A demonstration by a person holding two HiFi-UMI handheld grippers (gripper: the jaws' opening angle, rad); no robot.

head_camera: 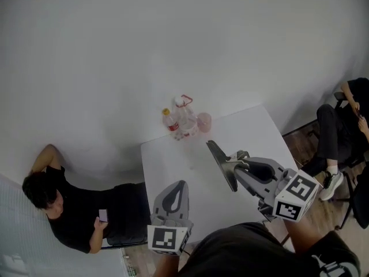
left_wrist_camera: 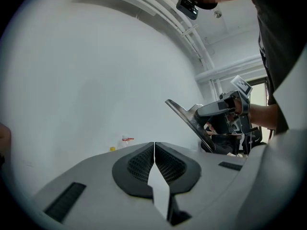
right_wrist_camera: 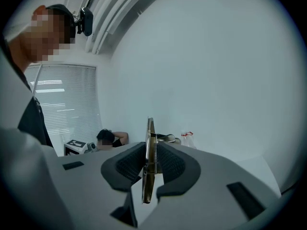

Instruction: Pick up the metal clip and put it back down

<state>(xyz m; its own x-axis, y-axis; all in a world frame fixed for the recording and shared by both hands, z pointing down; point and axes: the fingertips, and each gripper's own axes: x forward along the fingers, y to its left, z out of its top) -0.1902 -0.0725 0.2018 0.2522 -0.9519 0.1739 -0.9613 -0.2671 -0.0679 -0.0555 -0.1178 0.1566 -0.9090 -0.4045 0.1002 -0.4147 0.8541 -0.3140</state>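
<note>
Metal clip (right_wrist_camera: pixel 150 128) clamped in R hand-held gripper (right_wrist_camera: pixel 151 148), above white table (head_camera: pixel 173 166)

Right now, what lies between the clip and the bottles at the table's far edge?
Nothing: in the head view only bare table shows between the clip, gripped by the right gripper, and the bottles.

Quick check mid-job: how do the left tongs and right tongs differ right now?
Left tongs have their jaws pressed together with nothing between them; right tongs are clamped on the metal clip, held on edge. In the head view the right tongs reach further over the white table and angle leftward, while the left tongs sit near its close edge, pointing straight ahead. Both share the same grey build.
</note>
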